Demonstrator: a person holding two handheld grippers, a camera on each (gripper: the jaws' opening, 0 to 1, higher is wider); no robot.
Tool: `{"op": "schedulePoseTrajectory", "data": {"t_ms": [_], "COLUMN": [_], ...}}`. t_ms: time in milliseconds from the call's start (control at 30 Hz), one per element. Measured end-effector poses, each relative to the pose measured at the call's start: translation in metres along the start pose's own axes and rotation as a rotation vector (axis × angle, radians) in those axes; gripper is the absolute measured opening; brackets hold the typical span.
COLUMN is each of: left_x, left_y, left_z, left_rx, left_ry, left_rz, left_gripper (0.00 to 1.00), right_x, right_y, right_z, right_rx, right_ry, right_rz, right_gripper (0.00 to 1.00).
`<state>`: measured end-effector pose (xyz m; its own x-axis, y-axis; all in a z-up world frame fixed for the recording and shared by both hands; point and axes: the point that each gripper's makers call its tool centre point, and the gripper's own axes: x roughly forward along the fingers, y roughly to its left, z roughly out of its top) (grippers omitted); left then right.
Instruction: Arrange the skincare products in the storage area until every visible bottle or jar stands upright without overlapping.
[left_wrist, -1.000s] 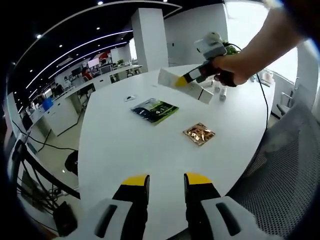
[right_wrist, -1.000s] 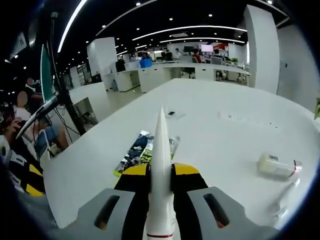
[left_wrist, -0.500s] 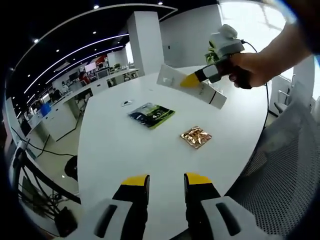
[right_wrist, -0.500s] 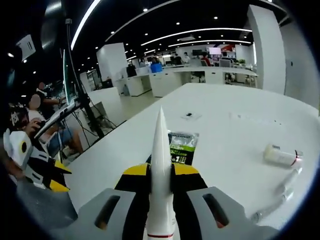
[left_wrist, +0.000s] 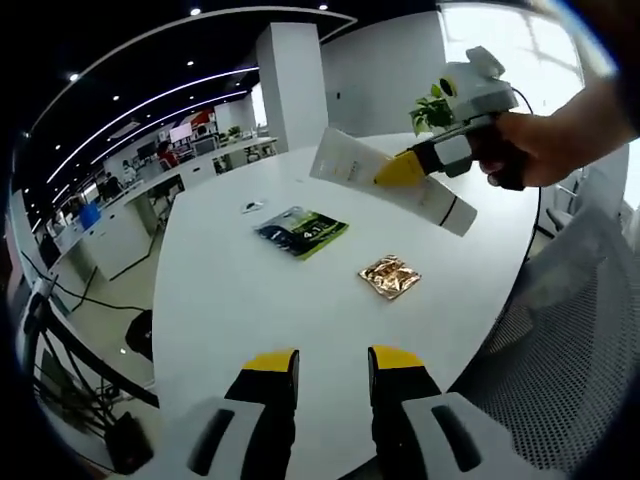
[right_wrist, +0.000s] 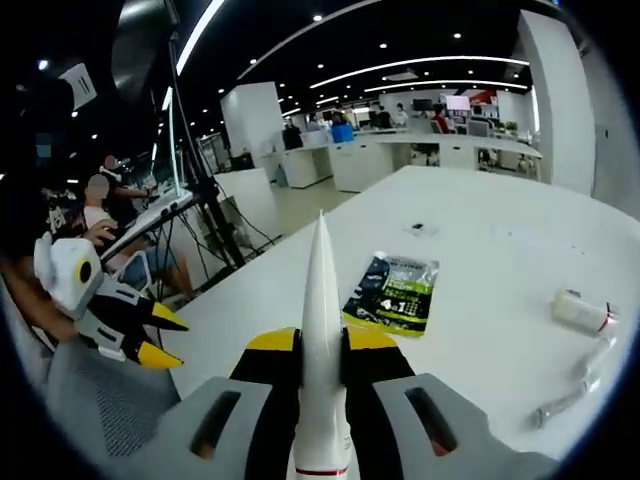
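In the right gripper view my right gripper (right_wrist: 320, 345) is gripping a white tube (right_wrist: 321, 300) between its yellow-tipped jaws, which are pressing on it from both sides; the tube is running up the middle of the view edge-on, tapering to a thin crimped end, with a red band low on it near the bottom. In the left gripper view my left gripper (left_wrist: 333, 362) is hovering over the near edge of the white tabletop (left_wrist: 240, 300), its jaws standing apart with nothing between them. Just beyond them a small coppery foil sachet (left_wrist: 388, 276) is lying flat on the tabletop, and a little farther, to its left, a dark green-and-black pouch (left_wrist: 303, 230) is lying flat too; I am seeing the same pouch in the right gripper view (right_wrist: 394, 292). Farther still in the left gripper view the right gripper (left_wrist: 412, 168) is coming in from the right, held in a person's hand (left_wrist: 548, 150) and carrying the white tube (left_wrist: 390, 180) tilted in the air above the tabletop. At the right edge of the right gripper view a small white bottle (right_wrist: 580, 312) is lying on its side, with two slender tubes (right_wrist: 575, 385) lying flat just beside it. The left gripper (right_wrist: 150, 335) is showing at the left of that view.
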<state>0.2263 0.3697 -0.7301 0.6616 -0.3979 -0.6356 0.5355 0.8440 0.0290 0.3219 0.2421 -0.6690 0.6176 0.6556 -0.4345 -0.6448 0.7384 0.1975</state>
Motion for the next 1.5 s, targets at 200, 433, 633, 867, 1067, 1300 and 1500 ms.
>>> {"op": "schedulePoseTrajectory", "data": {"t_ms": [200, 433, 633, 867, 1067, 1300, 1500], "left_x": [-0.002, -0.009, -0.023, -0.039, -0.043, -0.041, -0.043], "left_y": [0.002, 0.017, 0.023, 0.005, 0.009, -0.008, -0.007], "left_z": [0.012, 0.030, 0.066, 0.108, 0.113, 0.116, 0.116], "left_rx": [-0.094, -0.309, -0.507, -0.887, -0.917, -0.853, -0.873], "left_ry": [-0.050, -0.134, -0.283, -0.492, -0.563, -0.542, -0.544], "left_rz": [-0.025, -0.033, -0.095, -0.370, -0.386, -0.418, -0.430], "left_gripper": [0.31, 0.32, 0.33, 0.37, 0.54, 0.70, 0.70], "right_x": [-0.003, -0.008, -0.011, -0.009, -0.009, -0.007, -0.008], "right_y": [0.003, 0.019, 0.037, 0.055, 0.075, 0.092, 0.103], "right_z": [0.003, 0.011, 0.013, 0.016, 0.019, 0.019, 0.020], "right_rx": [0.007, -0.014, -0.037, -0.076, -0.111, -0.099, -0.132], "right_ry": [-0.014, -0.035, -0.046, -0.045, -0.054, -0.074, -0.070], "right_rz": [0.020, 0.057, 0.094, 0.133, 0.176, 0.205, 0.231], "right_gripper": [0.13, 0.13, 0.13, 0.13, 0.13, 0.13, 0.13]}}
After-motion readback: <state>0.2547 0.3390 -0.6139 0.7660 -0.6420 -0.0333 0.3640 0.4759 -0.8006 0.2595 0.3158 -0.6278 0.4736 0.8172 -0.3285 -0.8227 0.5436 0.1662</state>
